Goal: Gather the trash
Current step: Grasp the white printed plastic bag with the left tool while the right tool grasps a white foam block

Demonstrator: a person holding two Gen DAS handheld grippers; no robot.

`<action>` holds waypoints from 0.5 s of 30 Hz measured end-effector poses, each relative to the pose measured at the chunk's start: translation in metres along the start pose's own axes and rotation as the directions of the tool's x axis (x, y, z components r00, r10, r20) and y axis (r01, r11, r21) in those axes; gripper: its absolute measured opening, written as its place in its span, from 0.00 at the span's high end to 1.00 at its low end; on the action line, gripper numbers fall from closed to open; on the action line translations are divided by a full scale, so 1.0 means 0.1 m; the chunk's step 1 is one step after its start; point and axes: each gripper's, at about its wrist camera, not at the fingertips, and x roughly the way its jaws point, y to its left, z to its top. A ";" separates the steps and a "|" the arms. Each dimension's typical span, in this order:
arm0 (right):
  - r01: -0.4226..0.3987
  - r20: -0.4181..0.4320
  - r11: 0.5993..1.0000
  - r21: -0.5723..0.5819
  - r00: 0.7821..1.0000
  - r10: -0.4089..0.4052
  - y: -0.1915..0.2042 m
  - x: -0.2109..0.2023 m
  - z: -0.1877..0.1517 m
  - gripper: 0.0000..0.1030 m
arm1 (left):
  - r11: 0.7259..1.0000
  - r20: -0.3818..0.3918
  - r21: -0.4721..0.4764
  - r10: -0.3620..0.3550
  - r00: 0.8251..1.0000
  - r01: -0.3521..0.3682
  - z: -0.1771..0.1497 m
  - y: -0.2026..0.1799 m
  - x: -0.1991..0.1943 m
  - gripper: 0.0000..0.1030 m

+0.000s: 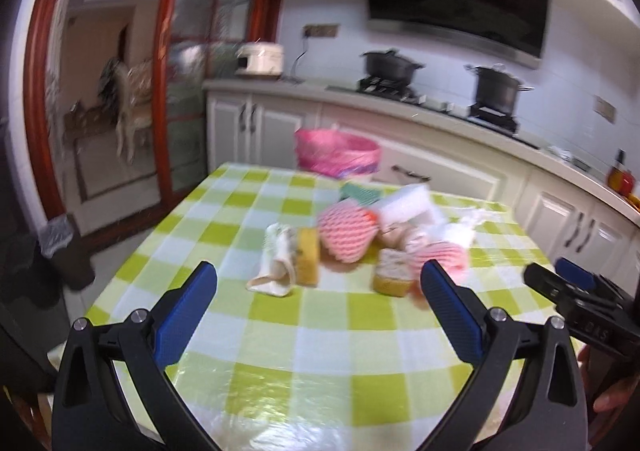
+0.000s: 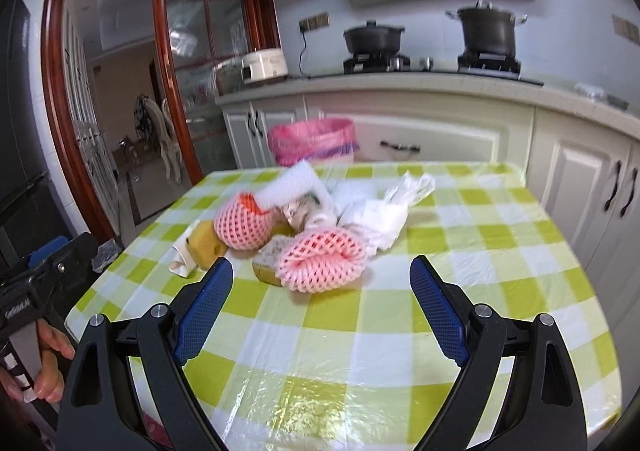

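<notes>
Trash lies in a loose heap near the middle of the green-and-white checked tablecloth (image 2: 460,275): two pink foam fruit nets (image 2: 320,261), yellow sponge blocks (image 1: 308,261), a crumpled white plastic bag (image 2: 380,217), a white foam slab (image 2: 292,187) and a rolled beige paper wrapper (image 1: 274,265). You hold your left gripper (image 1: 320,289) low over the near part of the table, pointed at the heap, its blue-padded fingers (image 1: 188,315) spread wide with nothing between them. Your right gripper (image 2: 322,283) sits level beside it, likewise spread and empty, aimed at the nearer pink net. Each wrist view catches the other tool at its edge, and your hand (image 2: 48,367) shows wrapped around the left handle. Beyond the far table edge stands a bin lined with a pink plastic bag (image 2: 312,139), against the white cabinets; its lower part is hidden by the table. The left view is motion-blurred, so the small pieces behind the nets are hard to make out, and the heap's far side is covered by the foam slab.
</notes>
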 end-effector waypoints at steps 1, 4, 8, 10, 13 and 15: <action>0.001 -0.014 1.000 0.001 1.000 -0.001 0.00 0.09 0.02 0.17 | 1.000 -0.017 -0.018 0.009 1.000 -0.009 0.00 0.06 0.09 0.04; 0.002 -0.047 1.000 0.014 0.999 -0.002 -0.03 0.30 0.05 0.17 | 0.998 -0.093 -0.058 0.033 0.995 -0.038 0.04 0.26 0.42 0.04; 0.000 -0.102 0.999 0.052 0.995 0.006 -0.10 0.59 0.09 0.17 | 0.996 -0.140 -0.044 0.075 0.987 -0.082 0.13 0.36 0.75 0.04; -0.001 -0.111 0.998 0.063 0.994 0.008 -0.12 0.68 0.12 0.17 | 0.994 -0.159 -0.036 0.100 0.982 -0.107 0.20 0.43 0.94 0.04; 0.004 -0.117 0.997 0.075 0.993 0.005 -0.16 0.79 0.21 0.17 | 0.993 -0.185 -0.023 0.113 0.976 -0.119 0.24 0.52 1.19 0.05; 0.001 -0.116 0.996 0.093 0.993 0.010 -0.20 0.86 0.26 0.17 | 0.991 -0.196 -0.017 0.128 0.972 -0.134 0.24 0.57 1.31 0.05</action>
